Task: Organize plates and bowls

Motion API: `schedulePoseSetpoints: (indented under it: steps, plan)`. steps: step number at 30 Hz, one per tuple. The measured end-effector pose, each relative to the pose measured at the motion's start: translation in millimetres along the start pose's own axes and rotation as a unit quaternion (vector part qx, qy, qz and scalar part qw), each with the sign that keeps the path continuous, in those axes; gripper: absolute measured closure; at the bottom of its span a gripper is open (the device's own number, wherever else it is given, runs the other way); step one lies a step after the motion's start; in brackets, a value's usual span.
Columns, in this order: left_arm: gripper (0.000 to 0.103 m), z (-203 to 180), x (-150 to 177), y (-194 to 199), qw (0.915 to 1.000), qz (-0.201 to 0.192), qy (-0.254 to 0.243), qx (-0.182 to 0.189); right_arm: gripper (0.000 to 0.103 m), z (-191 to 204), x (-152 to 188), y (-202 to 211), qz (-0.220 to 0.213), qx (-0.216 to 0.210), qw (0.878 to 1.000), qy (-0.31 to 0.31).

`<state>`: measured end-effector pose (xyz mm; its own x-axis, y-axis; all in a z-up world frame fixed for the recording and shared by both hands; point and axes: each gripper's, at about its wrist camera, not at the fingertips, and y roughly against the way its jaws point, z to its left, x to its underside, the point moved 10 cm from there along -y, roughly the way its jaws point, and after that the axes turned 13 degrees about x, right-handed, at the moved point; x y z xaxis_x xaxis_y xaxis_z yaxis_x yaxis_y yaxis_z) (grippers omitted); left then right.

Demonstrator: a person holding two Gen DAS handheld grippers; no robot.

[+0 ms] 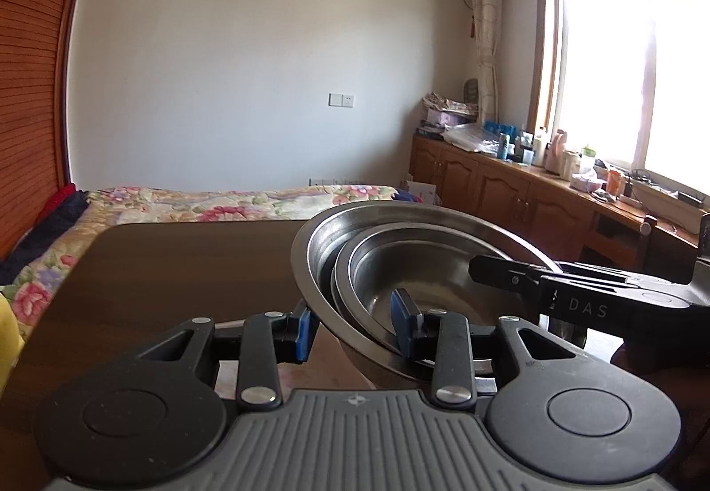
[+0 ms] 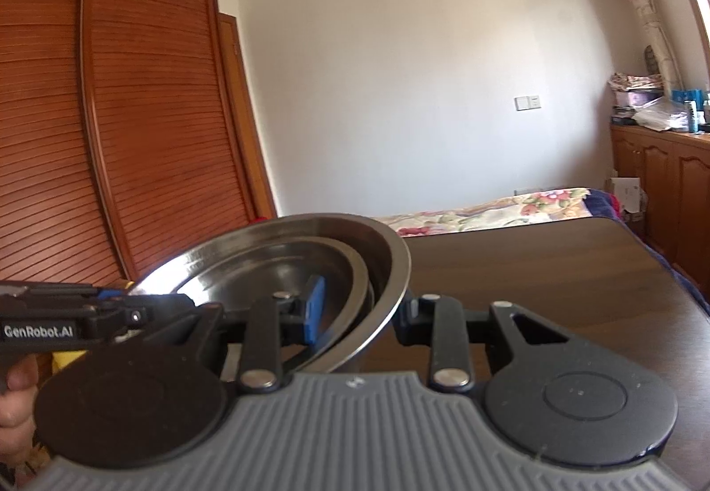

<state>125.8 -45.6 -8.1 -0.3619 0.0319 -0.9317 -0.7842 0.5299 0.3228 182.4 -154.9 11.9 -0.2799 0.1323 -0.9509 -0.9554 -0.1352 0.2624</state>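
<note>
Steel bowls (image 1: 426, 269) — a nested stack, the smaller dish (image 1: 421, 287) sitting inside the big outer bowl (image 2: 284, 251) — are up off the dark wooden table (image 1: 177, 269), tilted and carried between both tools. Left gripper (image 1: 357, 331) straddles the near rim, one blue pad (image 1: 404, 315) inside the stack and one outside, looking clamped on the wall. Right gripper (image 2: 359, 313) does the same from the opposite side, one pad (image 2: 316, 304) in the bowl, the other finger outside the rim — pinched on too, by the look of it. A bare thumb (image 2: 15, 380) shows at the left tool's handle. Progress? The nesting seems done; what's left, I'd judge, is setting the stack down in its place. No plates are in sight from either camera, so whether any still need sorting I can't say.
</note>
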Motion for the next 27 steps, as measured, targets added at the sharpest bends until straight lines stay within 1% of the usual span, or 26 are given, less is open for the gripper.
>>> schedulePoseSetpoints:
  steps: [5,19,27]
  plan:
    - [0.066,13.5,-3.2,11.2,0.9999,-0.004,0.002,-0.01,0.07,14.6,1.4,-2.8,0.01,-0.016,1.0,0.005]
    - [0.065,48.7,11.0,32.3,0.999,0.011,0.023,-0.036,0.069,54.9,10.7,-7.7,0.032,-0.045,0.998,0.036]
    - [0.065,66.1,27.9,40.2,0.9975,0.026,0.042,-0.05,0.069,72.0,24.9,-11.0,0.049,-0.062,0.995,0.053]
